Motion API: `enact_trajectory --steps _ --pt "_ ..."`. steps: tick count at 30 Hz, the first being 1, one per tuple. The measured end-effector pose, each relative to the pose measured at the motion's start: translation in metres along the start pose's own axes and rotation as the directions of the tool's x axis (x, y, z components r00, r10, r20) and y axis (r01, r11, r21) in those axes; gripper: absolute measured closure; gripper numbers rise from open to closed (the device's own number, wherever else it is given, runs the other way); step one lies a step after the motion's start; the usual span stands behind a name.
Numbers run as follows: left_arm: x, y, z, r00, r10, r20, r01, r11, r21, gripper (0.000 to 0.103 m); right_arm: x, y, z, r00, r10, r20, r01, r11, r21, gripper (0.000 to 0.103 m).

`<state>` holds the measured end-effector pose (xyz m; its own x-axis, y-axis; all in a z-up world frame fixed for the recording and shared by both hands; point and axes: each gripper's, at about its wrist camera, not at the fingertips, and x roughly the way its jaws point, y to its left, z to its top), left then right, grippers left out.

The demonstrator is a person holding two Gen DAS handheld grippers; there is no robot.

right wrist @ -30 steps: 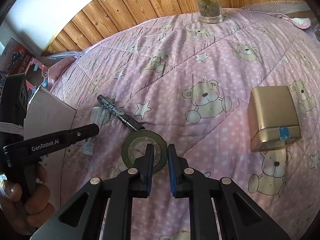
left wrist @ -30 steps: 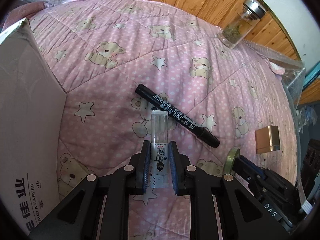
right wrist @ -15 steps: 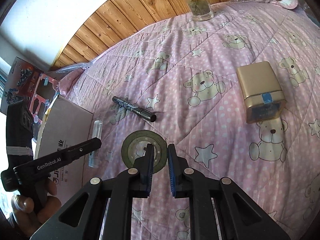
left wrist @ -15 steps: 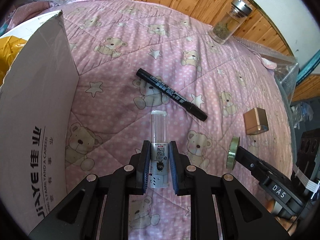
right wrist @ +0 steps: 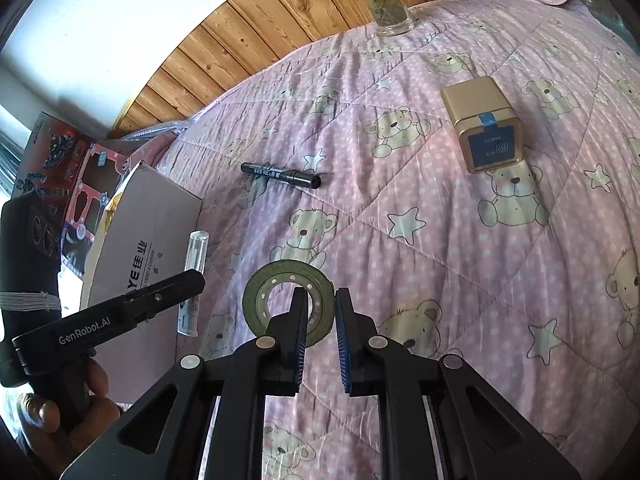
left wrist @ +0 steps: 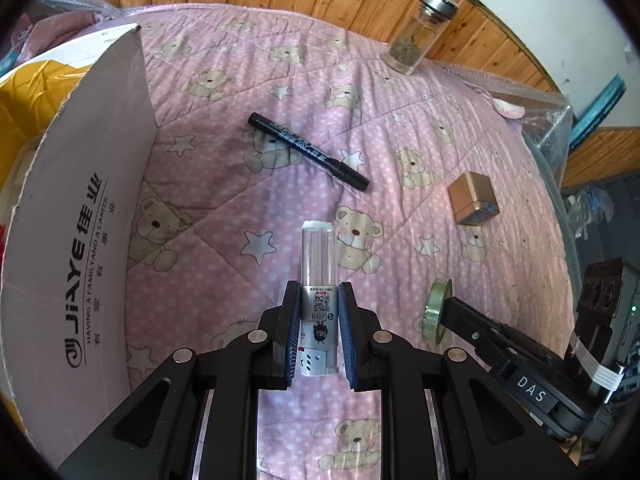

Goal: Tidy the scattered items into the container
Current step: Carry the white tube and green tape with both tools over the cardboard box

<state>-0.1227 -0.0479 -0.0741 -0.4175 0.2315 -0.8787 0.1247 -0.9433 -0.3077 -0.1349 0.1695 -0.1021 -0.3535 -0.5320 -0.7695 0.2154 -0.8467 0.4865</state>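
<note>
My left gripper [left wrist: 318, 292] is shut on a clear plastic tube [left wrist: 316, 252] with a silver labelled base, held above the pink quilt. Just left of it stands the cardboard box [left wrist: 80, 240], with something yellow inside. My right gripper [right wrist: 320, 296] is shut on the rim of a green tape roll [right wrist: 260, 296], also off the quilt. In the left wrist view the tape roll [left wrist: 438, 308] shows edge-on at the right. In the right wrist view the tube [right wrist: 196, 256] and the box [right wrist: 148, 224] are at the left. A black marker [left wrist: 308, 156] lies on the quilt beyond both.
A gold tin [right wrist: 480, 124] lies on the quilt to the right. A glass jar [left wrist: 420, 32] with a metal lid stands at the far edge by the wooden wall. A hand [right wrist: 60, 408] holds the left gripper. Bubble wrap lines the bed's right side.
Both grippers have lifted and moved left toward the box, each keeping its item. More of the box and its yellow contents now shows in the left wrist view.
</note>
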Motion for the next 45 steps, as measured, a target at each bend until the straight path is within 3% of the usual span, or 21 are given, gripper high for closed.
enact_trajectory --steps 20,30,45 --pt "-0.054 0.008 -0.057 0.999 0.0 0.055 -0.002 0.999 0.05 0.084 -0.036 0.021 -0.065 1.0 0.012 0.017 -0.012 1.0 0.006 0.088" --pt "-0.086 0.009 -0.08 0.99 0.039 0.134 -0.056 0.991 0.121 0.084 -0.044 0.037 -0.093 1.0 0.014 0.015 -0.014 1.0 -0.008 0.088" --pt "-0.117 0.018 -0.109 0.985 0.006 0.173 -0.029 0.991 0.13 0.084 -0.057 0.07 -0.128 0.999 0.041 0.009 -0.04 0.997 -0.062 0.088"
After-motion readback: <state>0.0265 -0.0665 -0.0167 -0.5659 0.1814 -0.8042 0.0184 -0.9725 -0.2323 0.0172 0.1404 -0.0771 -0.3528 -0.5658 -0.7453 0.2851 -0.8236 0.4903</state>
